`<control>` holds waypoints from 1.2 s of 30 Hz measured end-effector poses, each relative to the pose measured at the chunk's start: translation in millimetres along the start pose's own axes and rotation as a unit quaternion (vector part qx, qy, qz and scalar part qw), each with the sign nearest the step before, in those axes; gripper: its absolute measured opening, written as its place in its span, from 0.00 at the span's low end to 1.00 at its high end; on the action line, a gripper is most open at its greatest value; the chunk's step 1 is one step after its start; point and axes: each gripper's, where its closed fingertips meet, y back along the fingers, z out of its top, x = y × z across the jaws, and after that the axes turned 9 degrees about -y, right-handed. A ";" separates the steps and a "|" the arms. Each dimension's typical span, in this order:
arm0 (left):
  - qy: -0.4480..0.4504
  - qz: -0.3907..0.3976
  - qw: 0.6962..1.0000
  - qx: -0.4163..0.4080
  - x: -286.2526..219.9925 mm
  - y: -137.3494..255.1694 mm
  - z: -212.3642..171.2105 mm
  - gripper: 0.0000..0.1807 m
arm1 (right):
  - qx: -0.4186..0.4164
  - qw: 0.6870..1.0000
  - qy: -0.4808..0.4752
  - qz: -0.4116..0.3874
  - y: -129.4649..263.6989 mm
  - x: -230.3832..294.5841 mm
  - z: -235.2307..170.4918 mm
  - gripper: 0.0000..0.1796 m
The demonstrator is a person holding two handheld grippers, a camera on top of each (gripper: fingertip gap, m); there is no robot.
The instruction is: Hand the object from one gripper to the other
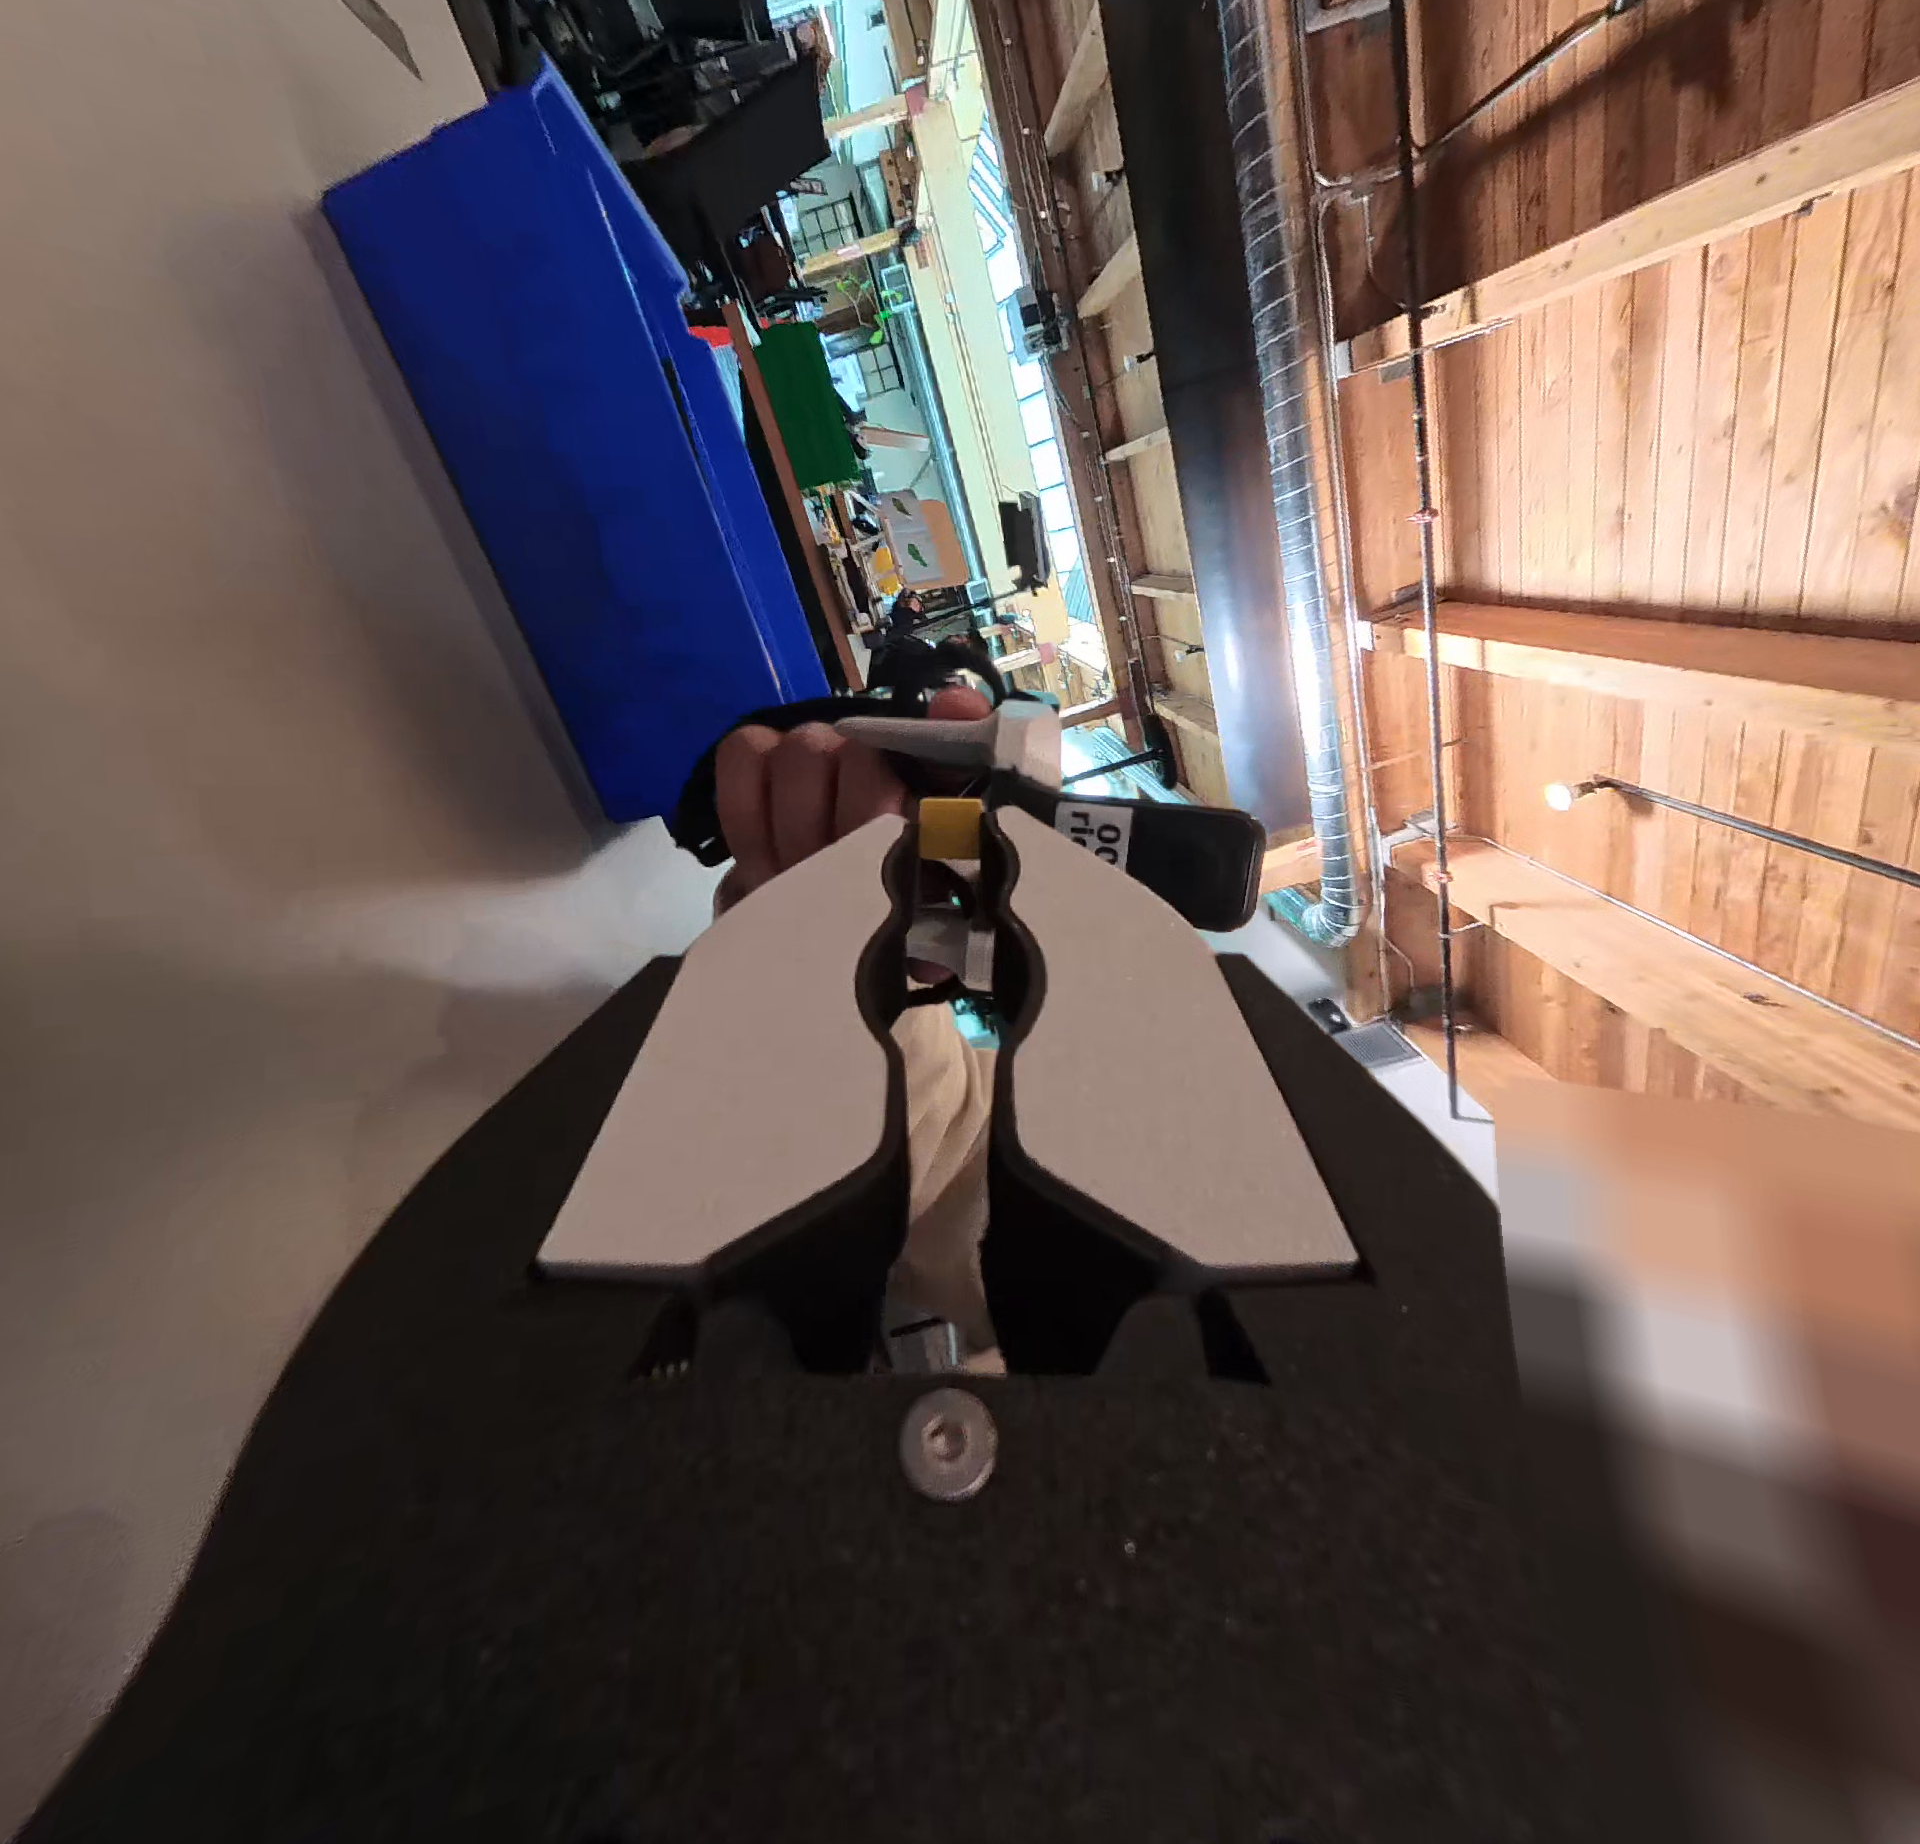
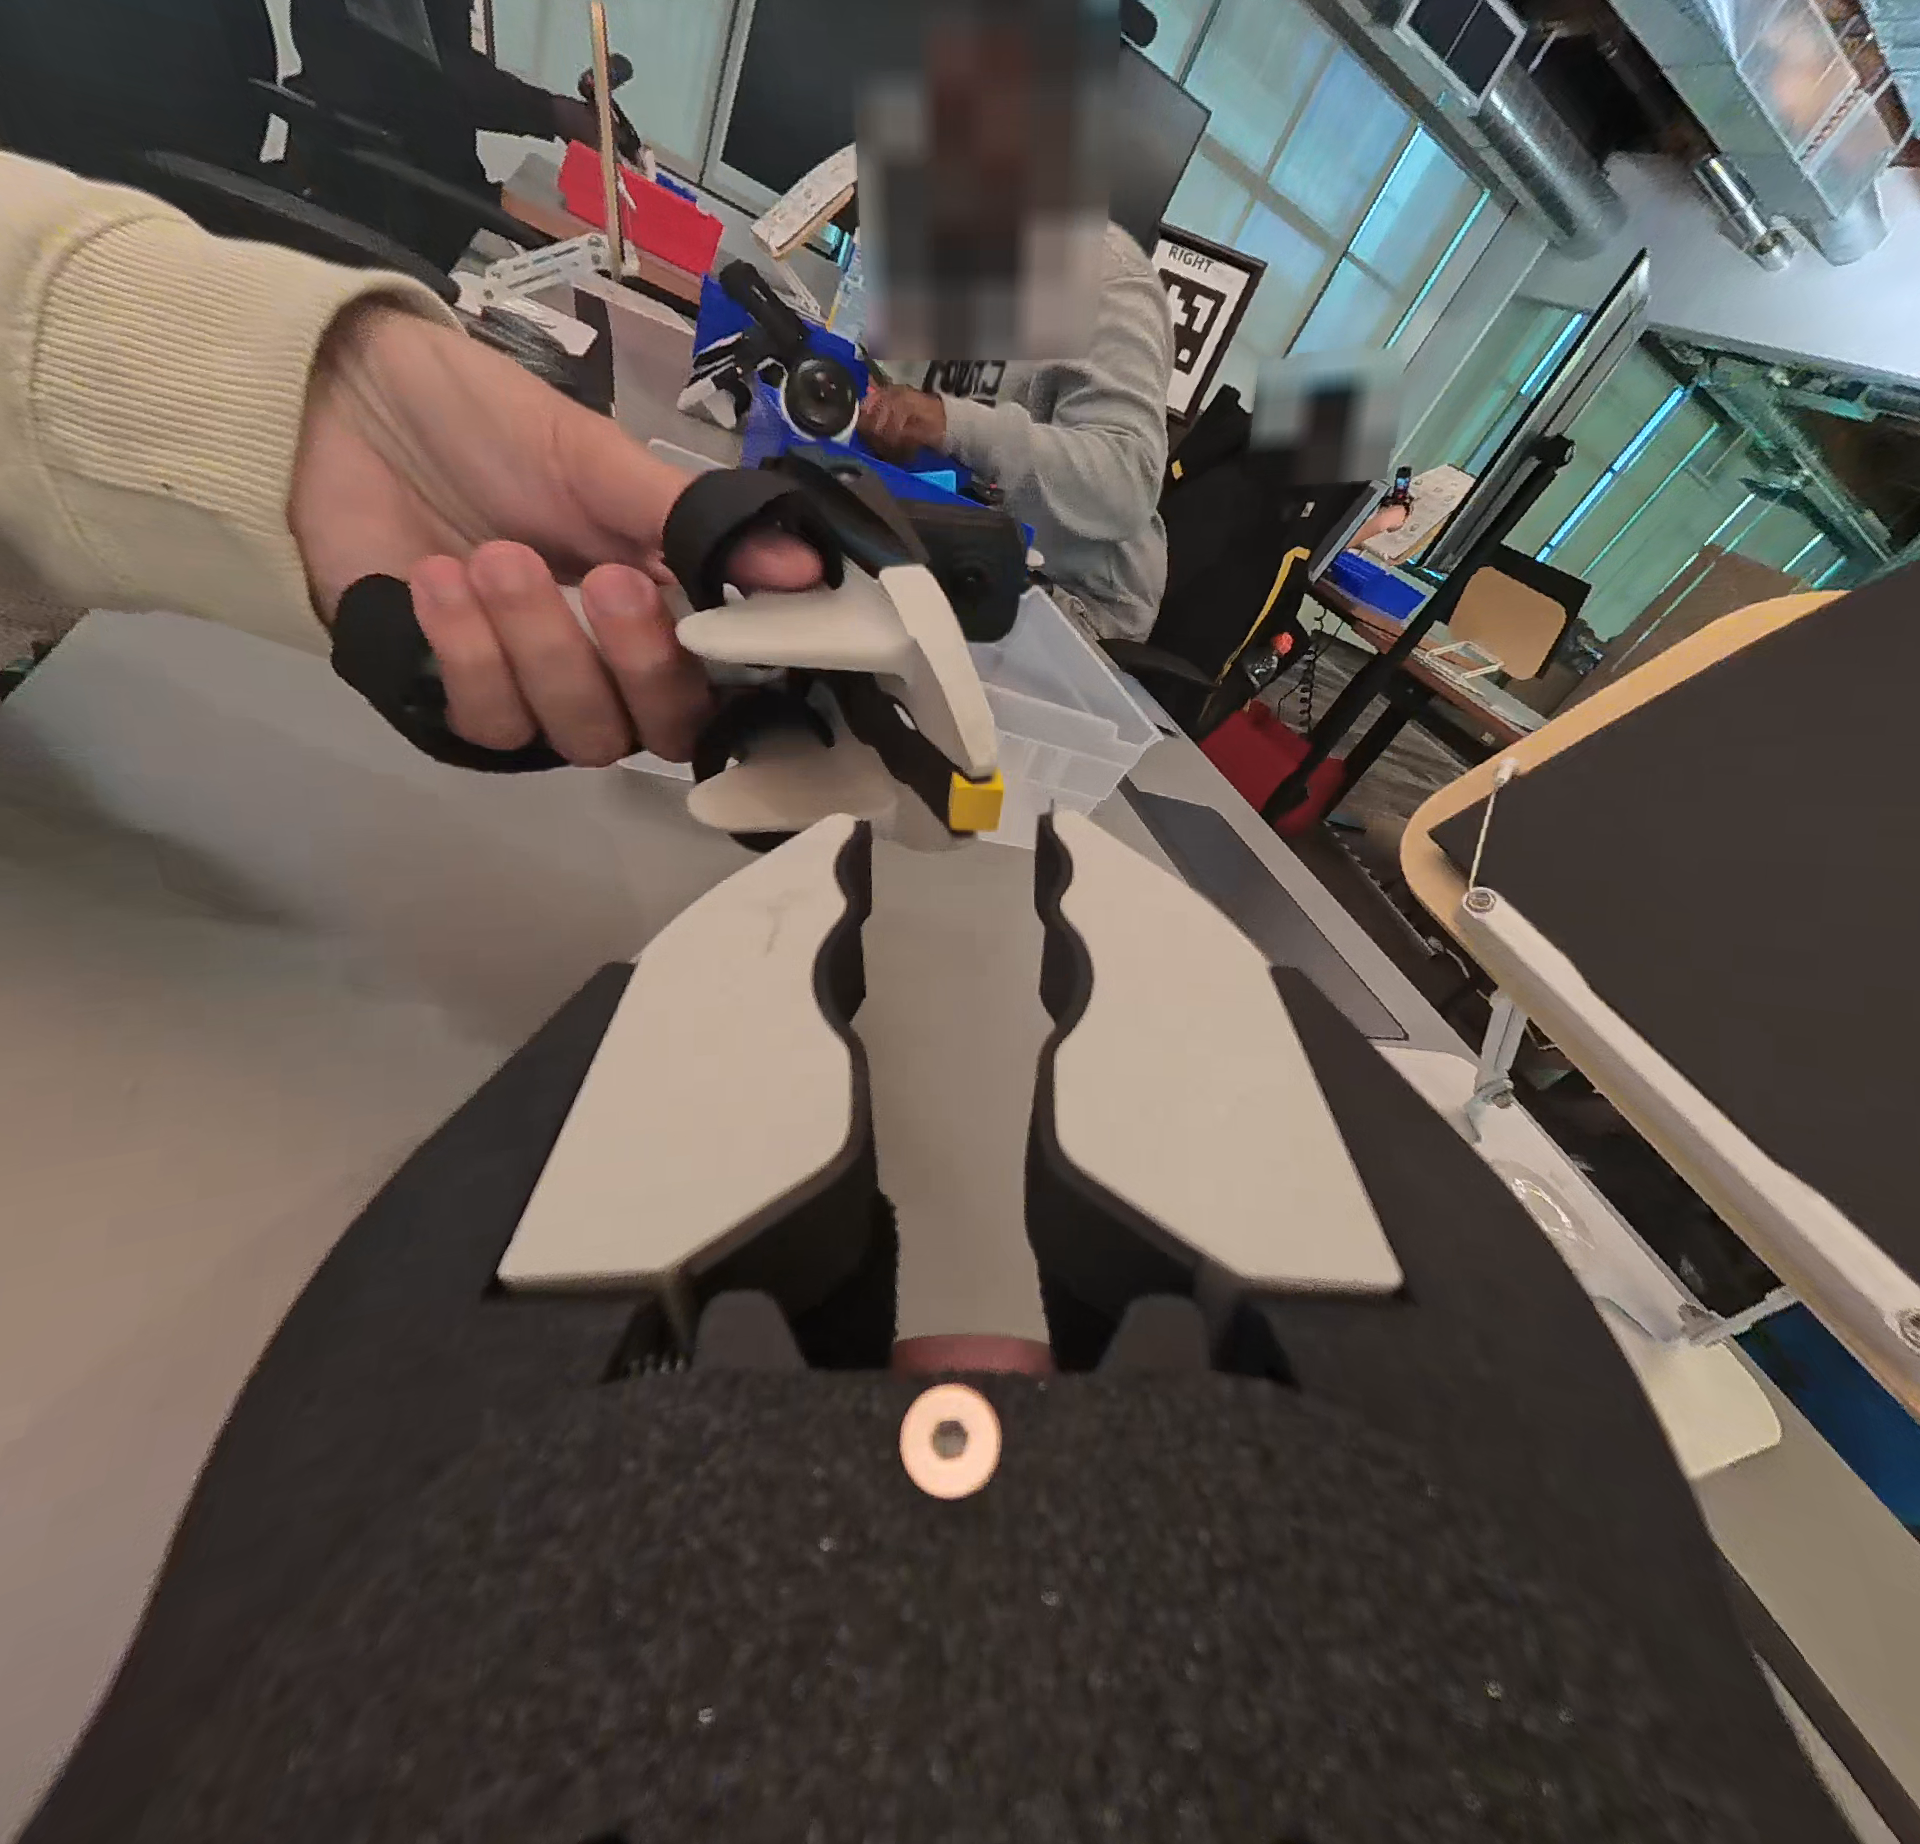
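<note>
Yellow and small, the block (image 1: 948,826) sits pinched at the very tips of the left gripper (image 1: 950,838) in the left wrist view. It looks like hard, smooth plastic with square corners. The fingers (image 1: 800,1046) are flat pale grey plates with black wavy rubber on their inner edges, and they are squeezed together on the block. Just past the block is the right gripper (image 1: 997,755), held by a hand (image 1: 800,797) with black straps around it. A big shiny blue bin (image 1: 540,423) stands behind, on the pale tabletop (image 1: 187,651). This view is turned on its side, so the wooden ceiling runs down the right edge.

In the right wrist view, the right gripper (image 2: 951,838) has its fingers (image 2: 727,1067) wide apart, with nothing between them. The yellow block (image 2: 975,797) is just beyond the gap at their tips, clamped in the left gripper (image 2: 961,792). A hand (image 2: 488,568) in a cream ribbed sleeve (image 2: 135,392) holds that gripper. A clear plastic box (image 2: 1060,724) sits behind it on the smooth grey tabletop (image 2: 208,859).

I think the hand-over is at its middle step: the block is being offered but is not taken yet. Next, the right gripper should slide forward until the block is between its tips, then close on the bare part. Only after that should the left one let go. The block is tiny and slick, so it could slip if the grip is off-centre.
</note>
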 end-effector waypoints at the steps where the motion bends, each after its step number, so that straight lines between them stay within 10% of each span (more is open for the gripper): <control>1: 0.004 -0.003 1.000 0.007 0.9 -3.0 -3.1 0.05 | -0.002 1.000 0.000 -0.005 1.2 -1.6 0.0 0.17; 26: 0.002 -0.029 0.999 0.042 -2.8 -13.9 -19.8 0.06 | 0.035 0.998 -0.041 0.022 -6.9 3.9 -12.3 0.06; 29: -0.076 0.001 0.994 0.082 -3.5 -4.3 -30.0 0.18 | 0.019 0.998 -0.054 0.038 -1.8 4.9 -6.8 0.05; 36: -0.527 0.148 0.823 0.151 10.3 24.8 -53.0 0.17 | 0.010 0.965 -0.211 0.156 8.0 24.6 -5.5 0.06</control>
